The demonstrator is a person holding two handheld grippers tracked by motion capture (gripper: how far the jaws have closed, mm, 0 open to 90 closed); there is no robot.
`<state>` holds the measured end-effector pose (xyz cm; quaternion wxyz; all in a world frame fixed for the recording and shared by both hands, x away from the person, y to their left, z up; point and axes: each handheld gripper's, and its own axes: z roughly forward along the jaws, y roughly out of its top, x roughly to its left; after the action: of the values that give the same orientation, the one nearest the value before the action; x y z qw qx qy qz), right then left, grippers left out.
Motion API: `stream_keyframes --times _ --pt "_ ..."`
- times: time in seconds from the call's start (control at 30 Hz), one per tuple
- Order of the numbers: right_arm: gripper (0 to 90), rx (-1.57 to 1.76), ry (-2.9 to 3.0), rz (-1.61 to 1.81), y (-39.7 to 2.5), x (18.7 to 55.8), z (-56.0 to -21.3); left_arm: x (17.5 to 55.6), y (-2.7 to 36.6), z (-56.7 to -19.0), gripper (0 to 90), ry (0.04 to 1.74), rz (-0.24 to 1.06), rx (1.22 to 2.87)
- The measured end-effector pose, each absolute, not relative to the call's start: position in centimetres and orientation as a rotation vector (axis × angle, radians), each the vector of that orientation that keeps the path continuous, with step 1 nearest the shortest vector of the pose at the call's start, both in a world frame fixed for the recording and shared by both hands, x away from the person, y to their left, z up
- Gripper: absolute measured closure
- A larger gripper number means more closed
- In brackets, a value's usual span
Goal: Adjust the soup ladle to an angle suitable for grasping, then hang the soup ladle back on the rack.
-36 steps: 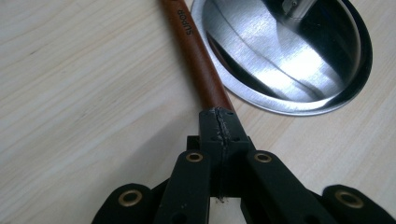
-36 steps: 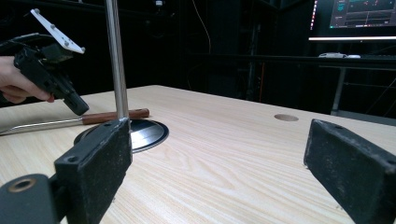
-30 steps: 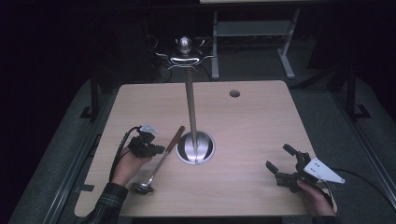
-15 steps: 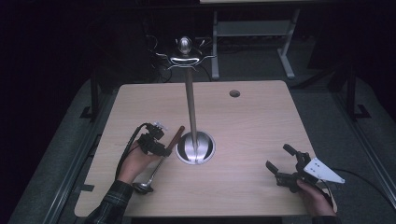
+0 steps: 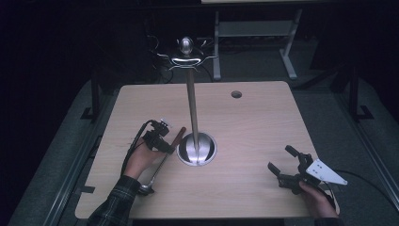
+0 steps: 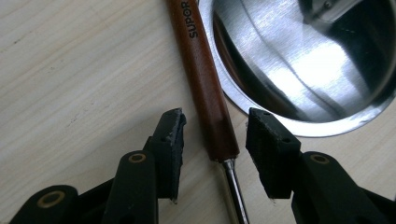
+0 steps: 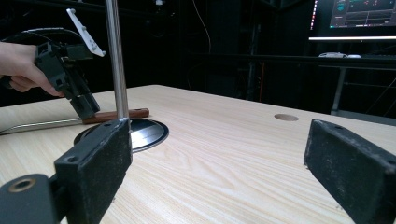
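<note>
A ladle with a brown wooden handle (image 5: 177, 135) and a thin metal shaft lies flat on the table, its handle end against the round steel base (image 5: 197, 149) of a hook stand. My left gripper (image 5: 164, 142) points down over it. In the left gripper view the handle (image 6: 205, 88) runs between the jaws of the left gripper (image 6: 215, 126), which stands open with a gap on each side. My right gripper (image 5: 280, 158) rests open near the front right of the table, nothing between the wide-apart jaws of the right gripper (image 7: 219, 158).
The stand's tall pole (image 5: 191, 103) rises from the base to a ring of hooks (image 5: 187, 57). The ladle's bowl (image 5: 145, 188) lies near the front left edge. A cable hole (image 5: 236, 94) sits at the back right of the wooden tabletop (image 5: 263, 122).
My left gripper has moved right toward the stand base and come down over the ladle's wooden handle. The ladle and the right gripper have not moved.
</note>
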<state>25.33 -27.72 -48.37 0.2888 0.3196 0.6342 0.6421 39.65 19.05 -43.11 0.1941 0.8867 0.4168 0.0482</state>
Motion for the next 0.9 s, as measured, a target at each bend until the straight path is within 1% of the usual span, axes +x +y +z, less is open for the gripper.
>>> stream_keyframes --times 0.2,0.37,0.73,0.9 --pt "7.2 0.852 1.694 1.713 -27.7 25.3 -48.4 39.8 18.3 -43.4 56.8 1.175 0.168 2.513" --pt "7.2 0.853 1.694 1.714 -27.7 25.3 -48.4 39.9 17.9 -43.5 60.5 1.178 0.189 2.538" --pt "7.2 0.853 1.695 1.714 -27.7 25.3 -48.4 39.8 17.5 -43.9 65.7 1.176 0.197 2.564" --pt "7.2 0.853 1.693 1.715 -27.7 25.3 -48.4 39.7 17.4 -43.9 66.0 1.184 0.204 2.565"
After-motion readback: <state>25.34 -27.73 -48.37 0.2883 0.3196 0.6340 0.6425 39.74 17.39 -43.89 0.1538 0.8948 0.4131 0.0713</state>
